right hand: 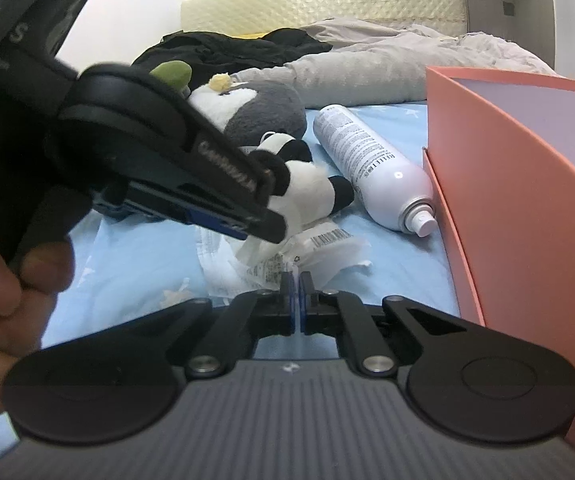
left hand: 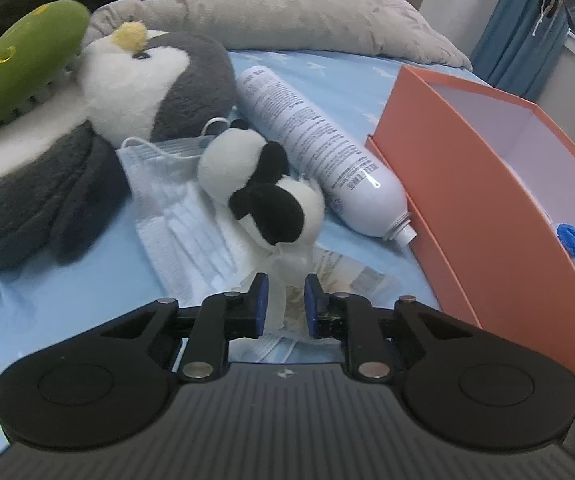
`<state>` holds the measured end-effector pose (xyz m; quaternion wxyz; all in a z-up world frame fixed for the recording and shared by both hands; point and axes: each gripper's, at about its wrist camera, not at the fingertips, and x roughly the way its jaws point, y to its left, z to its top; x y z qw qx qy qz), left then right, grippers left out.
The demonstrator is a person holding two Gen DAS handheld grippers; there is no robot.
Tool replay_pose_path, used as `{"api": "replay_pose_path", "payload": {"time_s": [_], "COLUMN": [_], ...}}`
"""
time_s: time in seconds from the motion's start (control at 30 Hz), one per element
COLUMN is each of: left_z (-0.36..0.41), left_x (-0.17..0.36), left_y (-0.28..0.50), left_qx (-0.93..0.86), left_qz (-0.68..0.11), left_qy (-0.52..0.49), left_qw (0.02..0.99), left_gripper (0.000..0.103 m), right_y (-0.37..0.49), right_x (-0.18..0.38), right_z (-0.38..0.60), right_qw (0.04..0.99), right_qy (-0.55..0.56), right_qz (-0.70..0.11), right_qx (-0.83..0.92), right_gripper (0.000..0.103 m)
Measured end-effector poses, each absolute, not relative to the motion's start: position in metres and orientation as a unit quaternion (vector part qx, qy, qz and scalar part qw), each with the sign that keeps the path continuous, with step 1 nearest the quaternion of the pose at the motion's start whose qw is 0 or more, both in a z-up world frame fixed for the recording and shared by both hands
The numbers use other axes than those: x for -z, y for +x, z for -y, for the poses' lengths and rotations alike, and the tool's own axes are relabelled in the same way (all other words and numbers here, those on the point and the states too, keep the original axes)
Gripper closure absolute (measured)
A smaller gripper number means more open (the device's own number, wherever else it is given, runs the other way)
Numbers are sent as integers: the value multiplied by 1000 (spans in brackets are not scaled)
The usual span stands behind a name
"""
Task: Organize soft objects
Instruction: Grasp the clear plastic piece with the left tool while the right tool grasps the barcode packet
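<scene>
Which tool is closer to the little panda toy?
Left. The left tool sits just below the panda toy, its pads either side of the toy's white ribbon. The right tool is farther back, shut on a clear wrapper.

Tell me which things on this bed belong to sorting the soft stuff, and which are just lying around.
Part of the job:
panda plush
penguin plush
face masks
orange box

Just lying about:
white spray bottle
green brush
grey duvet
black clothing
</scene>
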<state>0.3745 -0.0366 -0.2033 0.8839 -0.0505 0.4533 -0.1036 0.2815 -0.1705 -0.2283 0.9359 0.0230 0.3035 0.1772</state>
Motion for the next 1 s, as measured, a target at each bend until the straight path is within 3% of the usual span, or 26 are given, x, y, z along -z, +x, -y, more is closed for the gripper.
{"api": "replay_pose_path", "payload": {"time_s": [1.0], "left_z": [1], "left_x": [184], "left_y": [255], "left_qx": [56], "left_qz": [-453], "left_qy": [-63], "left_qw": [888], "left_gripper": [84], "right_y": [199], "right_x": [209], "right_z": [172], "right_qw": [922], "right_qy": [22], "right_qz": [-327], "right_qx": [-207], "right_gripper": [98]}}
